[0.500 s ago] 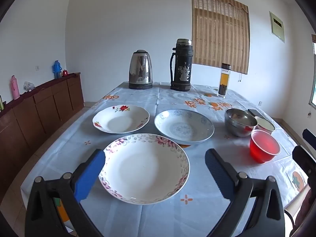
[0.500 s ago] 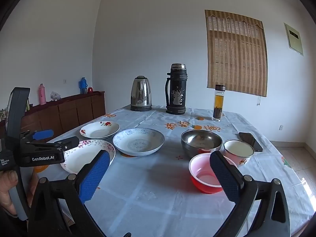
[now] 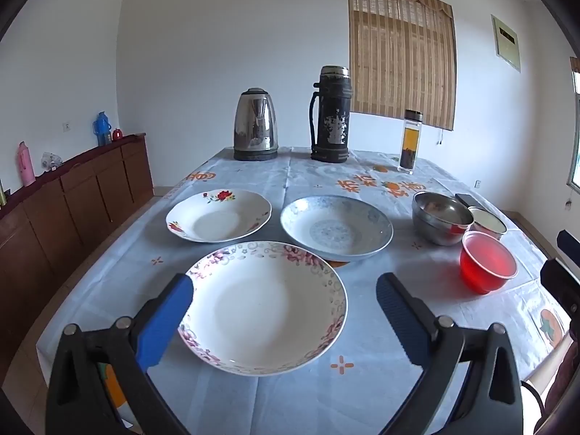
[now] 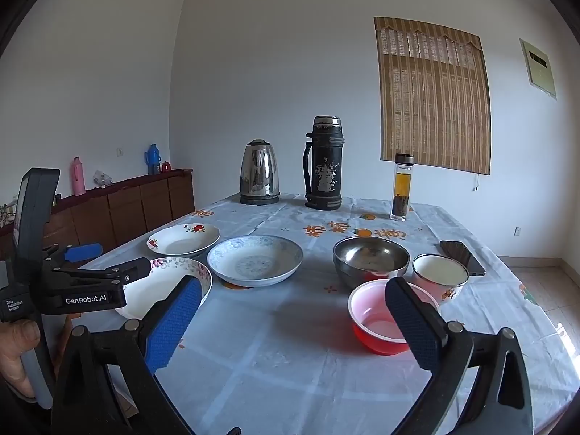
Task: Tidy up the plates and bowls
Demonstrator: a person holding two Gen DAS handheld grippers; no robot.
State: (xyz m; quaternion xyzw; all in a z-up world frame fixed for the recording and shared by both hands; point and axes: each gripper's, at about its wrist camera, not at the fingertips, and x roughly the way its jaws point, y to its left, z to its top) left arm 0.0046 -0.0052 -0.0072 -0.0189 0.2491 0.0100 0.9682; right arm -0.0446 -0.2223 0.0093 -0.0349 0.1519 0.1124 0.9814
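Left tool [image 3: 282, 304] released, blue pads spread wide, nothing gripped. It hovers low over the near edge of the surface [image 3: 290, 391], pads flanking the white plate with a pink floral rim [image 3: 264, 308], not touching it as far as I can tell. Right tool [image 4: 290, 311] also released, pads wide apart and empty, above bare blue-and-white tablecloth; its right pad overlaps the red plastic bowl [image 4: 384, 320] in view, contact not discernible.

Layout, from the left wrist view:
- pink-rimmed plate nearest, left-centre
- white plate with red flowers [image 3: 219, 215] far-left of it
- blue-patterned shallow plate [image 3: 337, 228] far-right of it, rims near each other, apart
- stainless steel bowl [image 3: 440, 217] to the right, white enamel bowl with a dark rim [image 3: 487, 219] just beside it on the right
- red plastic bowl near side of the steel one, close to the right edge

Far end of the surface: steel electric kettle [image 3: 255, 125], black vacuum flask with handle [image 3: 331, 114], clear bottle with amber liquid [image 3: 409, 141]. Dark phone [image 4: 462, 257] lies flat, far-right of the enamel bowl.

Right wrist view also shows the left tool's black body from the side, with a person's hand [image 4: 18, 355] on its grip at the left edge.
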